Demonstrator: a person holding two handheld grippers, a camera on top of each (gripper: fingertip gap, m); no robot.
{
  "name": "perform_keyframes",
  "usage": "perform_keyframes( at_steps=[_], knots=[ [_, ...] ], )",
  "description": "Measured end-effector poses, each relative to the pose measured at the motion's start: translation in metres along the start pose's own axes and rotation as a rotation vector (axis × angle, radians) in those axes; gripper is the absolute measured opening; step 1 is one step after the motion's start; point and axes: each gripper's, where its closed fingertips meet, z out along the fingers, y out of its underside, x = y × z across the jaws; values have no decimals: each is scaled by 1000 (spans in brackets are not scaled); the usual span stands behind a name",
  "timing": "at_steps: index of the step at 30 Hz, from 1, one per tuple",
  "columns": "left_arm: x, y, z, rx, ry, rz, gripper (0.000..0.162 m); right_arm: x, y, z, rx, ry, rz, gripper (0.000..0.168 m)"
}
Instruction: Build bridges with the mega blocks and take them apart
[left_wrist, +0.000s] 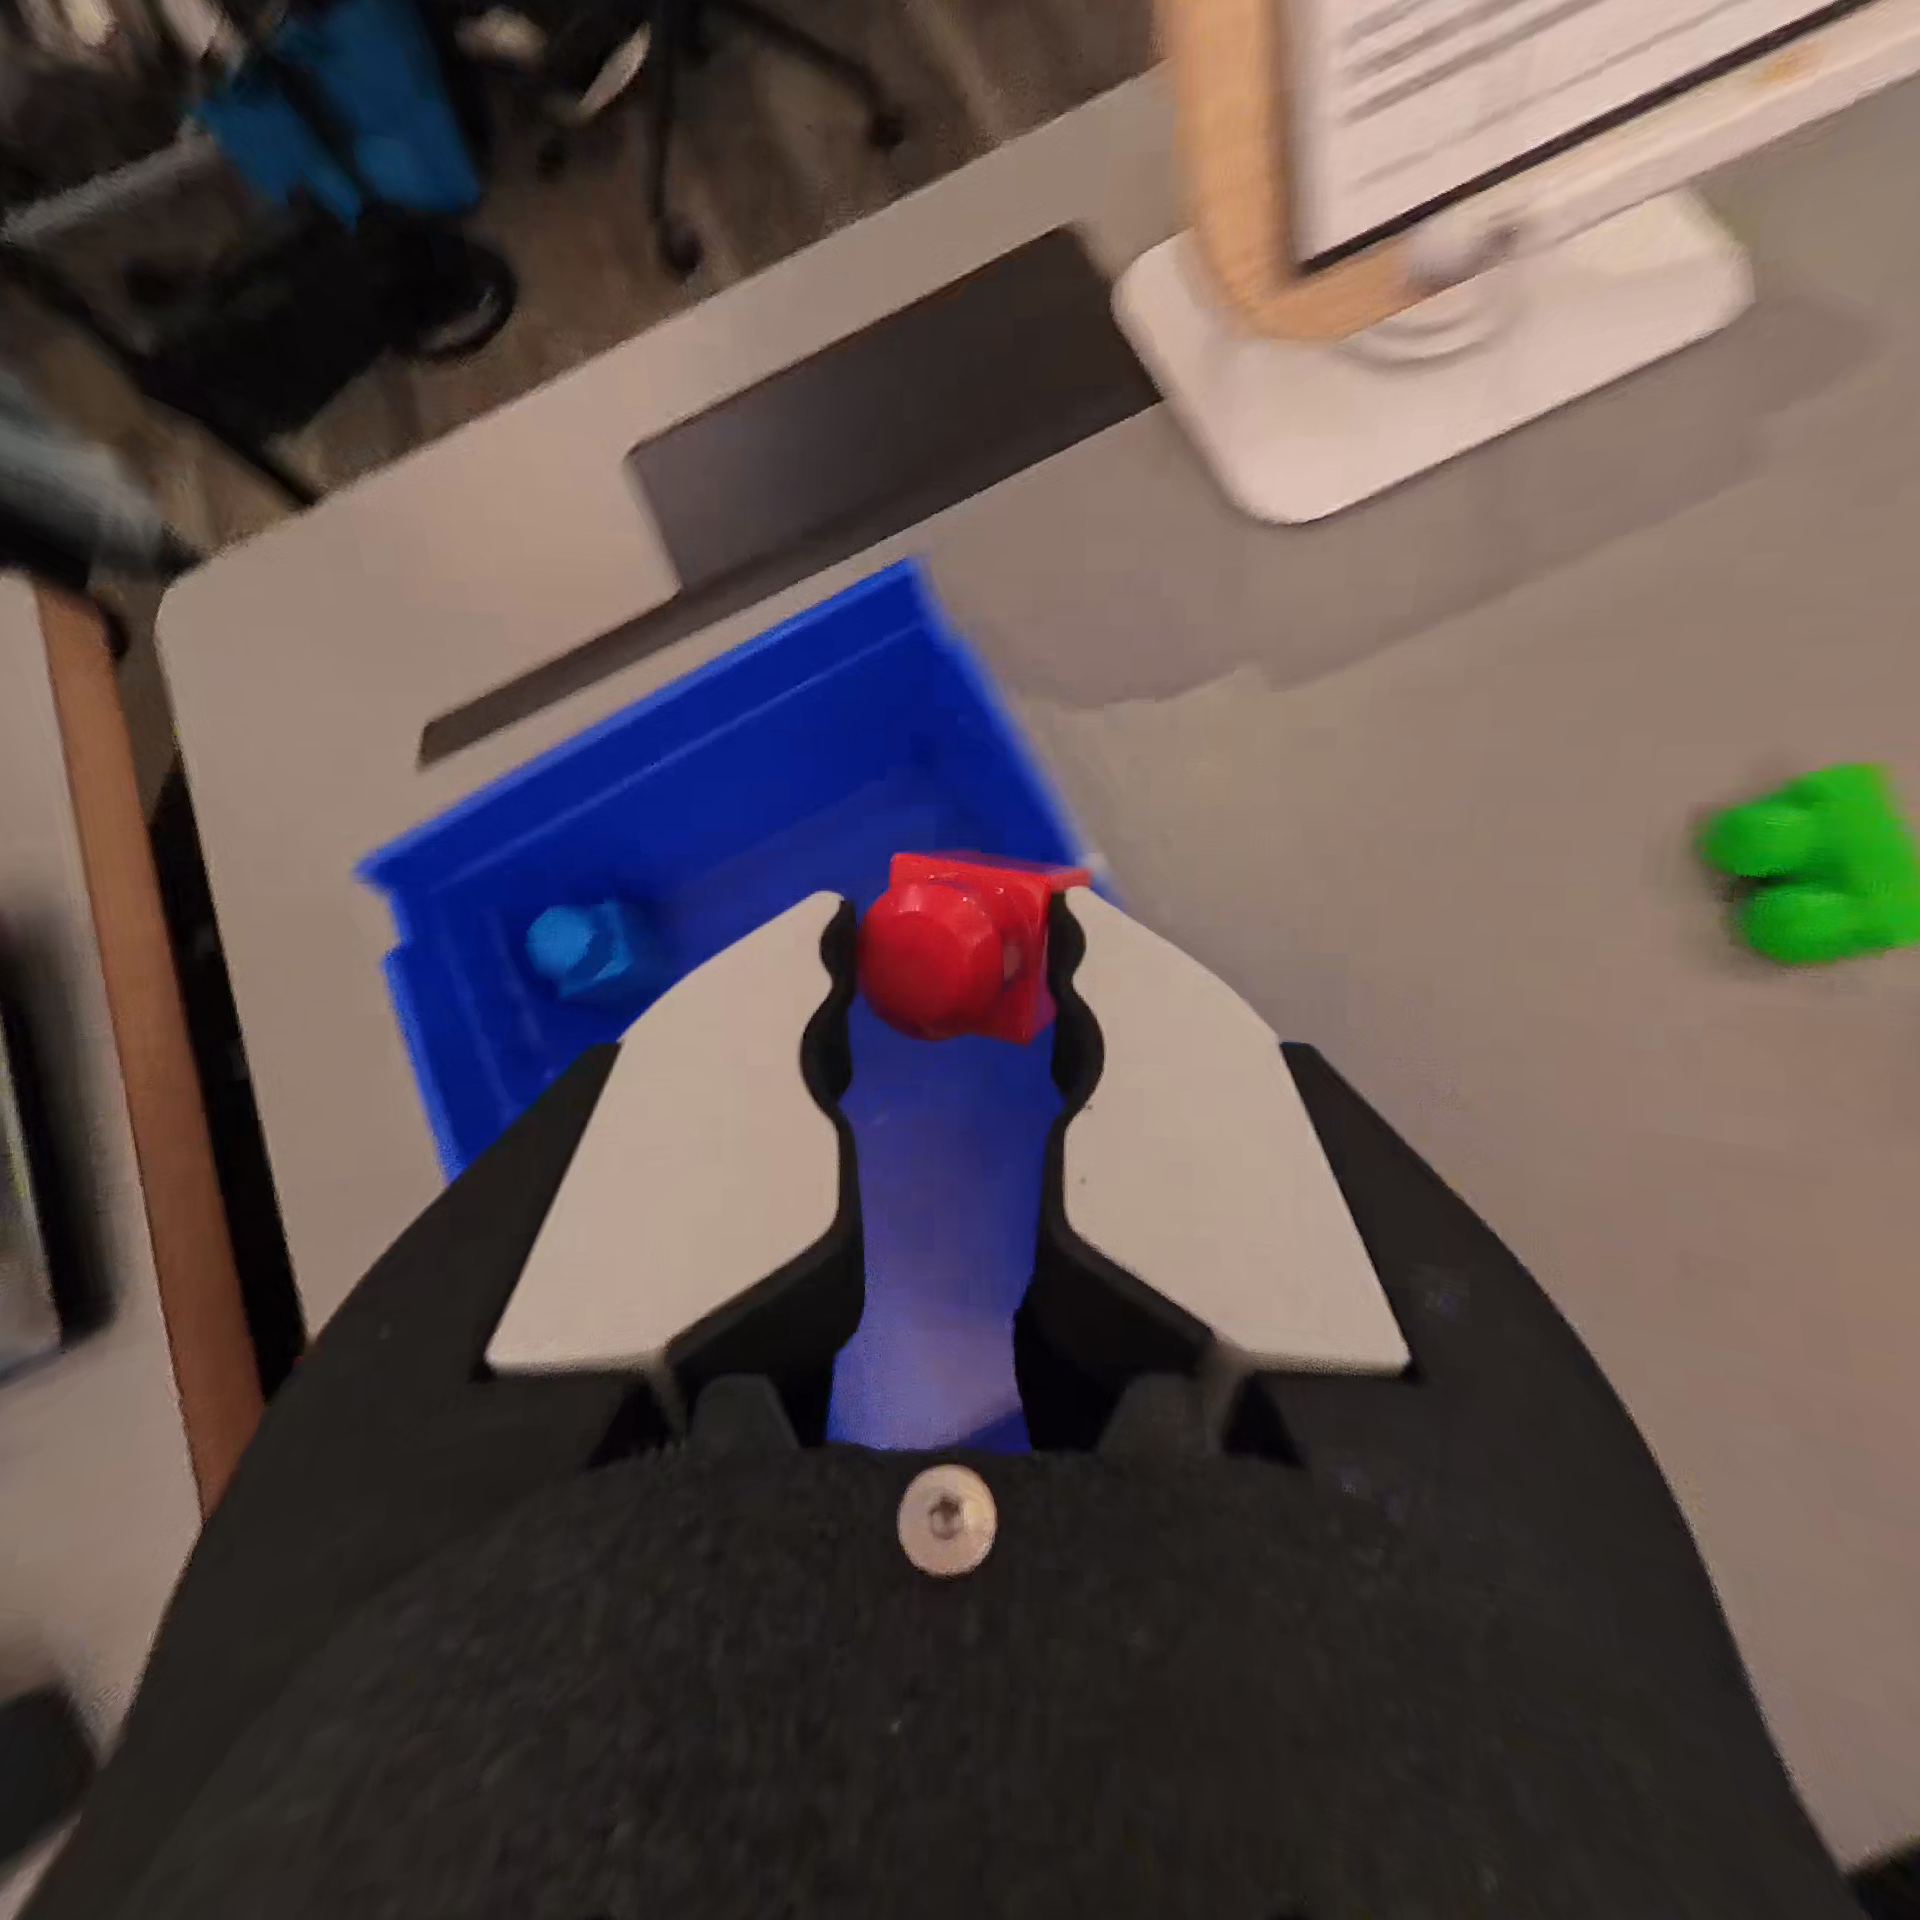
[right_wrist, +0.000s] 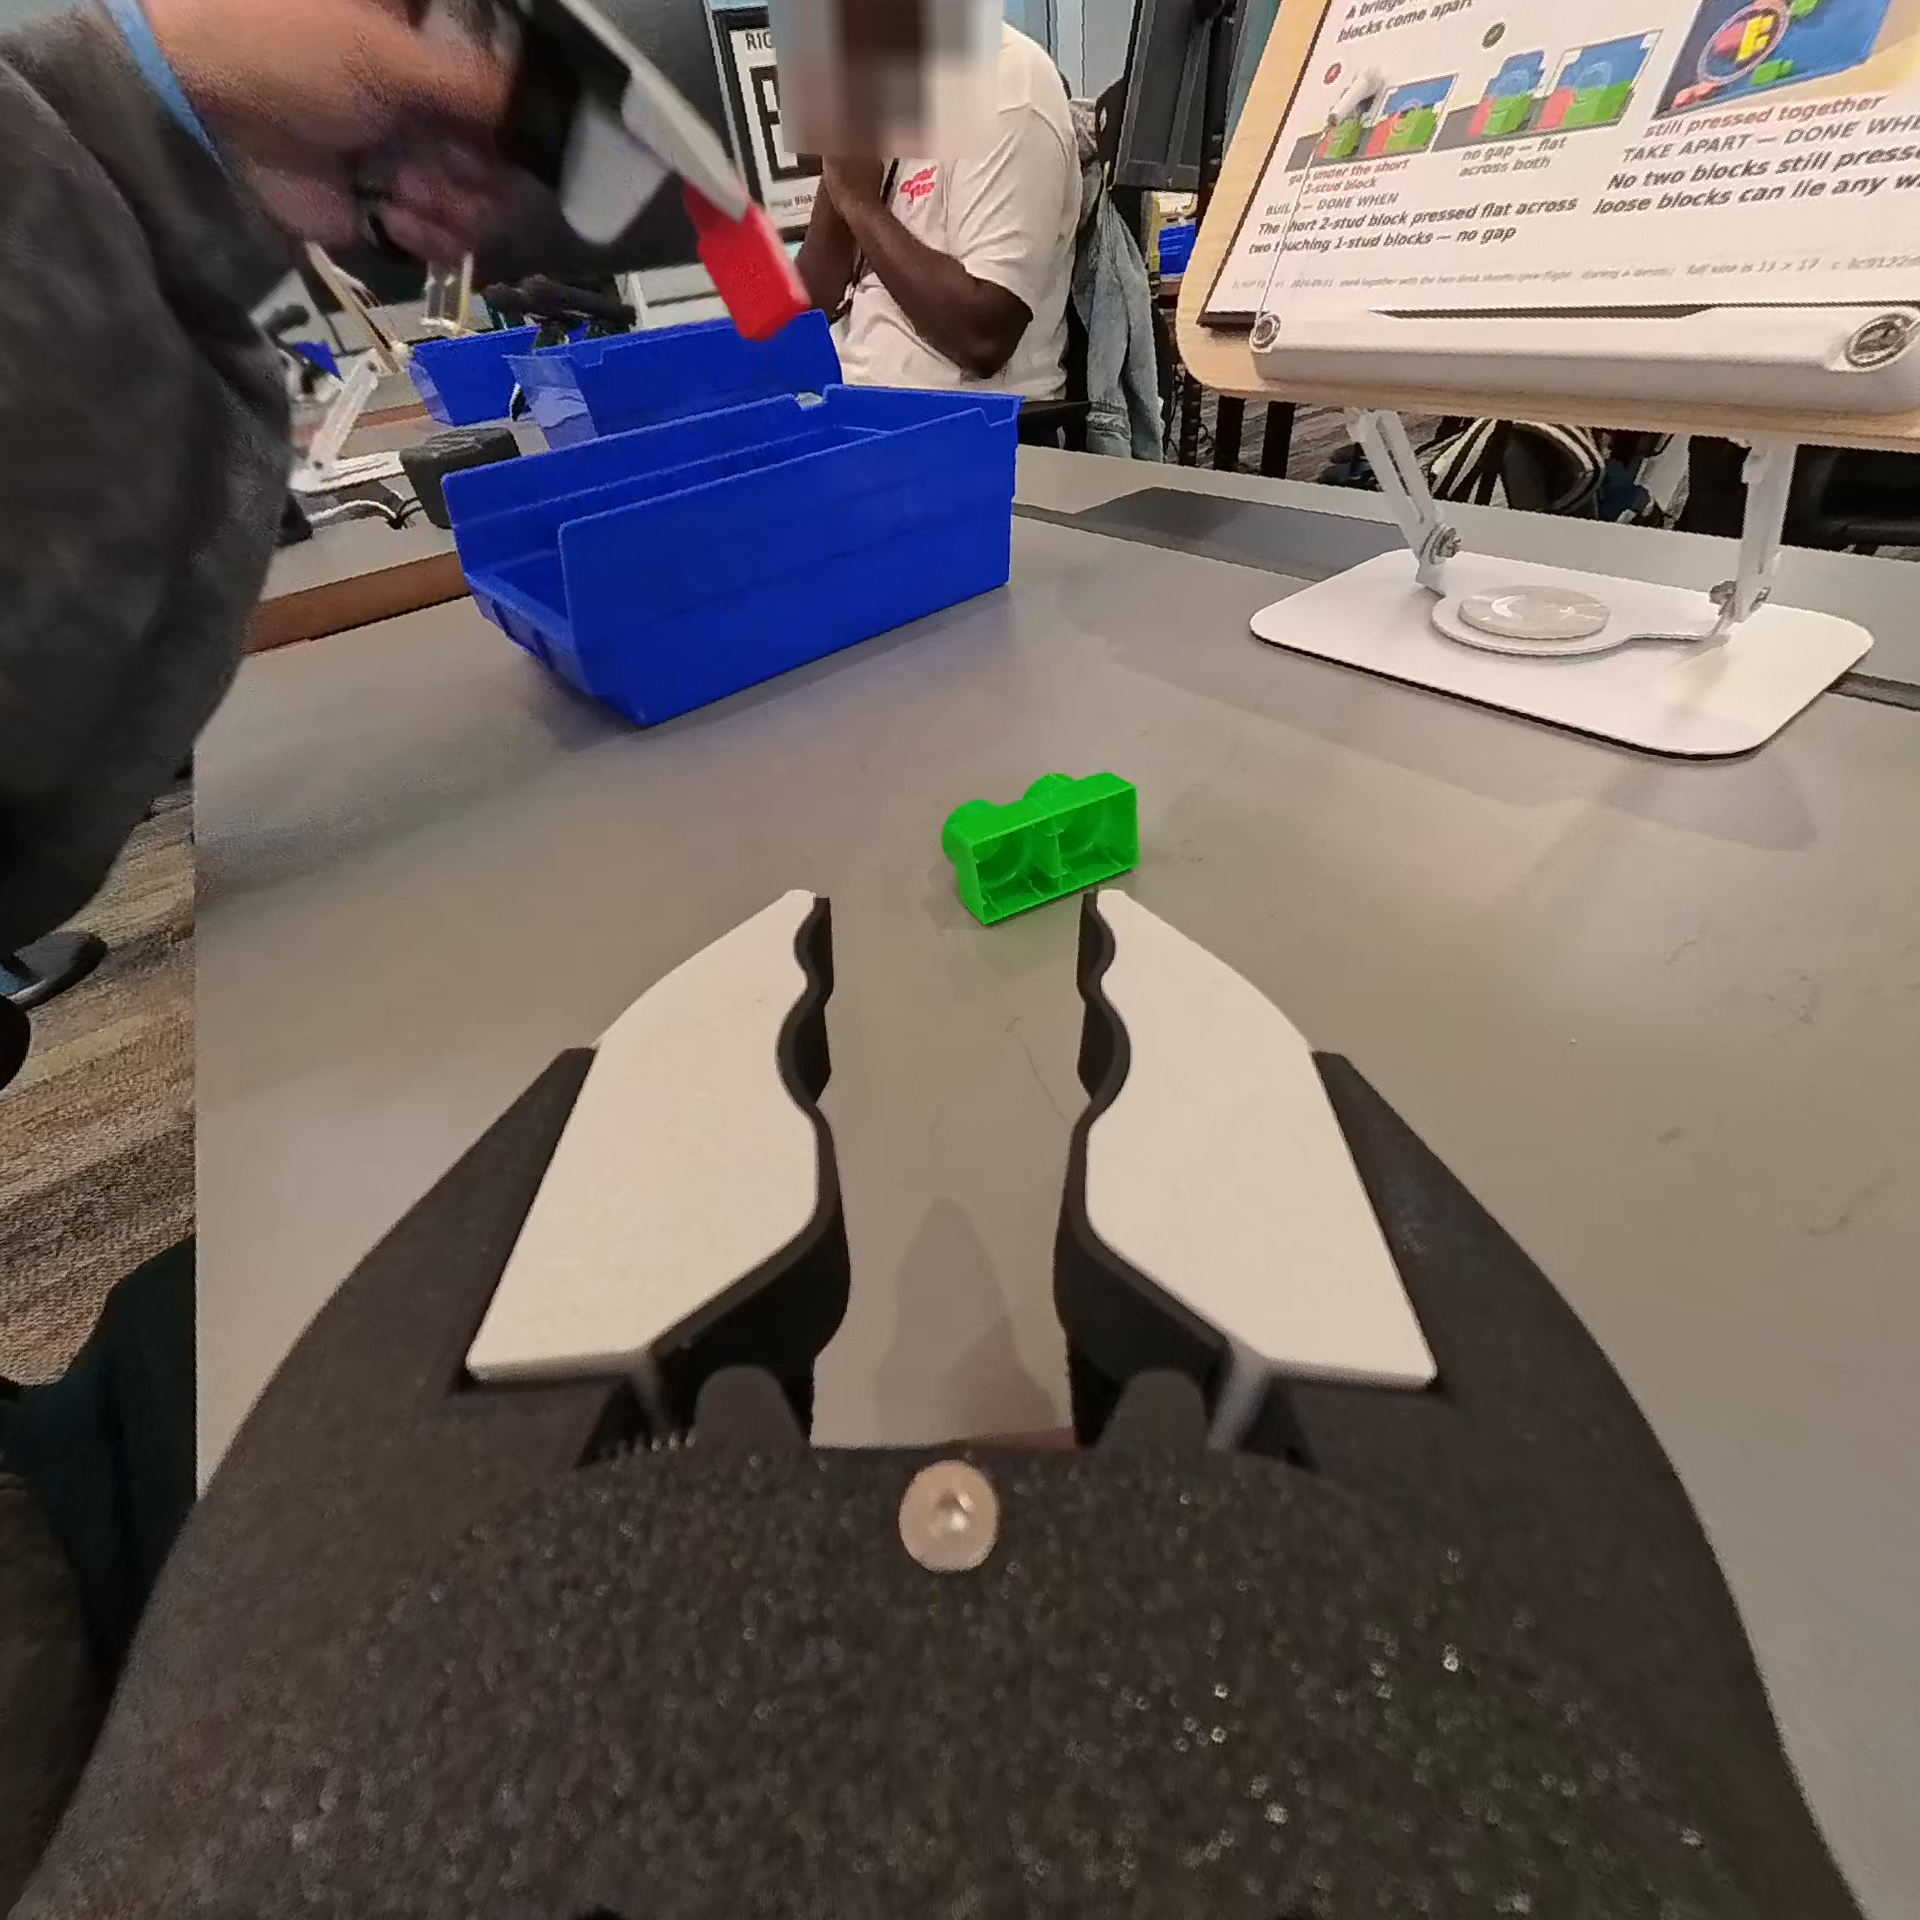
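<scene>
Left wrist view | left tongs (left_wrist: 951, 961) clamped on one-stud red block (left_wrist: 961, 951) above blue bin (left_wrist: 717, 769) | right tongs (right_wrist: 954, 961) apart, green two-stud block (right_wrist: 1044, 847) on its side on bench (right_wrist: 1455, 987) just beyond tips

Printed lines and picture captions stand on a sheet (right_wrist: 1558, 156) on a stand, far ahead and right of the right gripper (right_wrist: 956, 914). Far ahead, a white sign (right_wrist: 753, 125) bears black letters. A person's shirt (right_wrist: 997, 208) bears a small red print.

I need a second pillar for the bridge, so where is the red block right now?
The red block is clamped in the left gripper, held in the air above the blue bin, up and left of the green block lying on the table.
</scene>
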Motion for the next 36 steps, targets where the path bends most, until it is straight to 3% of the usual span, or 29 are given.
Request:
perform_keyframes(
  at_steps=[3, 7, 11, 16, 25, 29, 32, 36],
  knots=[
    [82, -18, -8, 4, 145, 108, 35, 0, 0, 0, -5, 0, -3, 45],
    [185, 16, 17, -128, 330, 241, 35, 0, -1, -1, 7, 0, -1, 45],
    [228, 61, 53, -218, 252, 468, 35, -1, -2, -2, 19, 0, -6, 45],
    [257, 82, 69, -245, 227, 581, 35, -1, -2, -2, 16, 1, -9, 45],
    [268, 89, 71, -209, 247, 539, 35, -1, -1, -1, 6, -2, -7, 45],
    [257, 82, 52, -131, 230, 490, 55, -1, -1, -2, 10, -3, -3, 45],
    [225, 67, 12, -9, 210, 352, 57, -1, -2, -2, 17, -4, 1, 45],
    [124, 59, -32, 121, 37, 134, 59, -1, -1, -2, 9, -4, -2, 45]
  ],
)
